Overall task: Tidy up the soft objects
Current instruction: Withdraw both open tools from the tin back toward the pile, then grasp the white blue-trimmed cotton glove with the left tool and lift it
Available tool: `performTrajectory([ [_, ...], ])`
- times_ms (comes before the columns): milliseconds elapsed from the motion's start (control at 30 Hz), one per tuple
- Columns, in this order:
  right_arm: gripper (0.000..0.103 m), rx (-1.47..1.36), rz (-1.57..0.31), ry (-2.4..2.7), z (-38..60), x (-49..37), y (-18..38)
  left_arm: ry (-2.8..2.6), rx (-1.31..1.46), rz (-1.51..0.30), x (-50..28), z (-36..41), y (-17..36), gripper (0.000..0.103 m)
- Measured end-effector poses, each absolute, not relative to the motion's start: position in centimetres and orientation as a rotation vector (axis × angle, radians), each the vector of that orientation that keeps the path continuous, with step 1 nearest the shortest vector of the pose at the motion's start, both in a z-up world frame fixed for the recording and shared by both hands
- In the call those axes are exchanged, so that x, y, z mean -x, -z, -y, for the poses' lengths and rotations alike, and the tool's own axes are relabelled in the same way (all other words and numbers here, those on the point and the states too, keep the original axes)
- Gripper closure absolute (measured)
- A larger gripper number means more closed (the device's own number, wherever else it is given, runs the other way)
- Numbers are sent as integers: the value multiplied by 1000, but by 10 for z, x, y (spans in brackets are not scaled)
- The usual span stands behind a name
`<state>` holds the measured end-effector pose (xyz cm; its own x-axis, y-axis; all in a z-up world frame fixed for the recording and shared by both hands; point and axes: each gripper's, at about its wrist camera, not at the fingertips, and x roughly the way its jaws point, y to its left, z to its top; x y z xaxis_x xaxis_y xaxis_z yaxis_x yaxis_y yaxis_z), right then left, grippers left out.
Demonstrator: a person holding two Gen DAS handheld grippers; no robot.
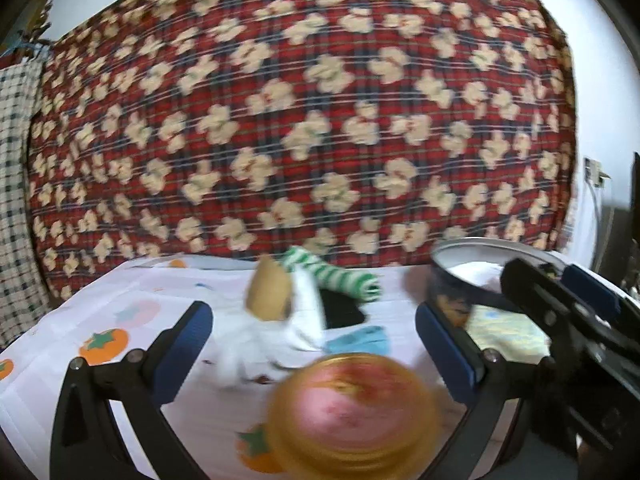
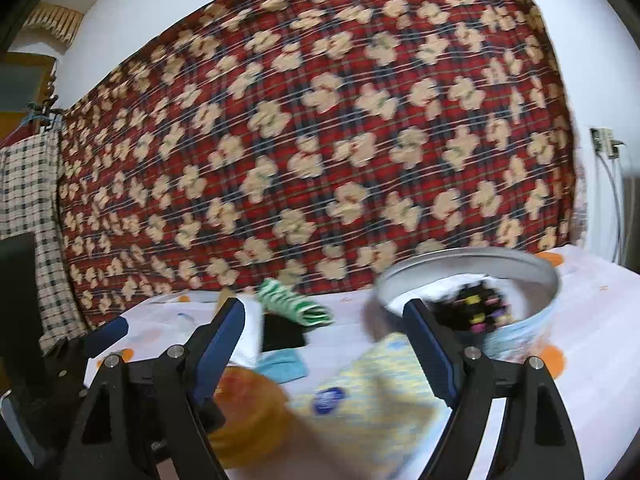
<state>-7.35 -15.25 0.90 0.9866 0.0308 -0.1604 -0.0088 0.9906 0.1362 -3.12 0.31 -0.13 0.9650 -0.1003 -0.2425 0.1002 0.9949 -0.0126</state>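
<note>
Soft things lie on a white fruit-print tablecloth point(image 1: 100, 320). Among them are a green-and-white striped roll point(image 1: 340, 276) point(image 2: 296, 306), a white cloth point(image 1: 280, 336) point(image 2: 250, 332) with a tan piece point(image 1: 268, 292) on it, a black cloth point(image 1: 342, 312) point(image 2: 282, 336) and a blue cloth point(image 1: 360, 340) point(image 2: 284, 364). A yellow patterned cloth point(image 2: 372, 396) point(image 1: 504, 332) with a blue logo lies below my right gripper point(image 2: 324, 328). My left gripper point(image 1: 314, 328) stands open over the white and blue cloths, touching nothing. The right gripper is also open and holds nothing.
A round tin point(image 2: 468, 276) point(image 1: 480, 256) at the right holds dark, colourful items. An orange jar point(image 1: 352, 412) point(image 2: 248, 408) stands near, blurred. A red plaid flowered quilt point(image 1: 304, 120) hangs behind the table, with a checked cloth point(image 1: 16, 160) on the left.
</note>
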Motion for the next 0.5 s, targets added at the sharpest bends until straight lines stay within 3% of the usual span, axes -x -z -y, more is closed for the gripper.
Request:
performTrajectory([
  [500, 20, -215, -246, -71, 55, 40, 4, -43, 54, -332, -22, -94, 13, 0],
])
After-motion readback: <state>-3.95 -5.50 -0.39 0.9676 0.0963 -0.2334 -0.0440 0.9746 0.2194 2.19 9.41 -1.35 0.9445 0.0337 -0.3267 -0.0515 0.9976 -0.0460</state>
